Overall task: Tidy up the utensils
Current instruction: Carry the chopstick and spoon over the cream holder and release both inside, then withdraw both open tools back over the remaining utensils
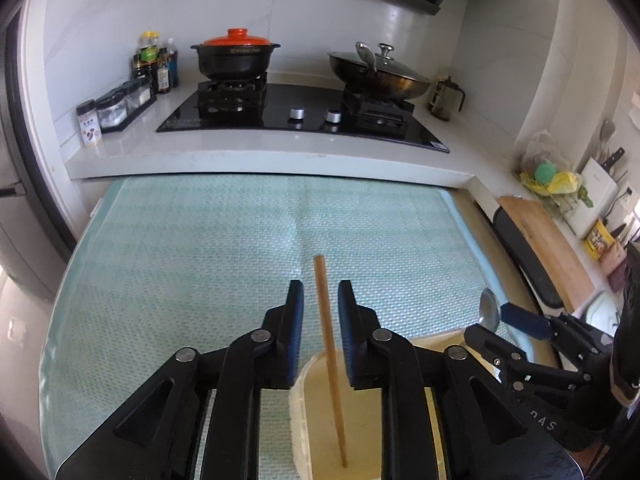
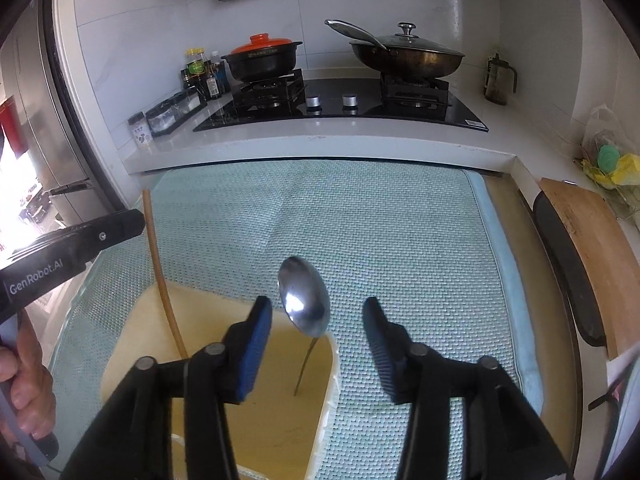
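A cream utensil holder (image 1: pixel 360 420) stands on the teal mat, also in the right wrist view (image 2: pixel 256 392). A wooden chopstick (image 1: pixel 329 356) stands upright in it, between my left gripper's (image 1: pixel 320 296) open fingers without touching them. It shows at the left in the right wrist view (image 2: pixel 162 280). A steel spoon (image 2: pixel 304 296) stands in the holder, bowl up, between my right gripper's (image 2: pixel 316 312) open fingers, untouched. The spoon (image 1: pixel 490 312) and the right gripper (image 1: pixel 516 324) also show at the right in the left wrist view. The left gripper (image 2: pixel 120 224) shows at the left in the right wrist view.
The teal mat (image 1: pixel 240 240) covers the worktop. Behind it a raised counter holds a gas hob (image 1: pixel 304 112) with a black pot with an orange lid (image 1: pixel 235 58) and a lidded wok (image 1: pixel 378 74). Condiment bottles (image 1: pixel 154 64) stand at the left. A wooden board (image 2: pixel 592 236) lies at the right.
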{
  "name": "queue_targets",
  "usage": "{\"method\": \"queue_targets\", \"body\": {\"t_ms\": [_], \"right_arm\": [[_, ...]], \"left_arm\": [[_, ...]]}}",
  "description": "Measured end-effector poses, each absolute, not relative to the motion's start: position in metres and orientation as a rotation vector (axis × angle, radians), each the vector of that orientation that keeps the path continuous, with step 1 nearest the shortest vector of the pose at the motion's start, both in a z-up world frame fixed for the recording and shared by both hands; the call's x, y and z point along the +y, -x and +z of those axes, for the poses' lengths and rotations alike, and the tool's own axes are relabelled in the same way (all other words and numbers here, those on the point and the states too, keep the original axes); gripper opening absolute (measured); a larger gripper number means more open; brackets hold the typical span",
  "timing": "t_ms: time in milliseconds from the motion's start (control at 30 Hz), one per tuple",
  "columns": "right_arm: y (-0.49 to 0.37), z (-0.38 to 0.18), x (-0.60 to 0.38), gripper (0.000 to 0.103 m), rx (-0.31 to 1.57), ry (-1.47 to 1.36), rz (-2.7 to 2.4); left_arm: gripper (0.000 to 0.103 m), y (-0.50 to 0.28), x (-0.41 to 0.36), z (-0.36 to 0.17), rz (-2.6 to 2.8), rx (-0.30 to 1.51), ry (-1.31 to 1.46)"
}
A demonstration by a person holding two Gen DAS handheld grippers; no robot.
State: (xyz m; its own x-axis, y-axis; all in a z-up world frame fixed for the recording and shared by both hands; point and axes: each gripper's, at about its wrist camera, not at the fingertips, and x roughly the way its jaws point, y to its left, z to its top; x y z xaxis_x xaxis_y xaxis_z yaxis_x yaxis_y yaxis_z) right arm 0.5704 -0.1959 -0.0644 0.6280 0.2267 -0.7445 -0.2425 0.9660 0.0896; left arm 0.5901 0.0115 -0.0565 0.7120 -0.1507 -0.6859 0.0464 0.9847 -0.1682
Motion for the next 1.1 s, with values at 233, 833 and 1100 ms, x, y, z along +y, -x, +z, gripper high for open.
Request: {"method": "queue_targets", "body": {"t_ms": [233,833,1100], "right_arm": [[-0.507,-0.016,-0.224,0.059,0.689,0.019,0.227],[-0.202,-0.067,-0.265,0.085,0.578,0.185,0.198],[-0.155,-0.106,-0.24,0.089,0.585,0.181,0.22]], "left_arm": [[0.06,-0.508,0.049,-0.016,-0.085,0.668,0.109],[0.095,-0.211,0.121,-0.068,-0.012,0.583,0.226],[0.095,-0.204,0.098,-0.133,-0.032,0.661,0.315]]}}
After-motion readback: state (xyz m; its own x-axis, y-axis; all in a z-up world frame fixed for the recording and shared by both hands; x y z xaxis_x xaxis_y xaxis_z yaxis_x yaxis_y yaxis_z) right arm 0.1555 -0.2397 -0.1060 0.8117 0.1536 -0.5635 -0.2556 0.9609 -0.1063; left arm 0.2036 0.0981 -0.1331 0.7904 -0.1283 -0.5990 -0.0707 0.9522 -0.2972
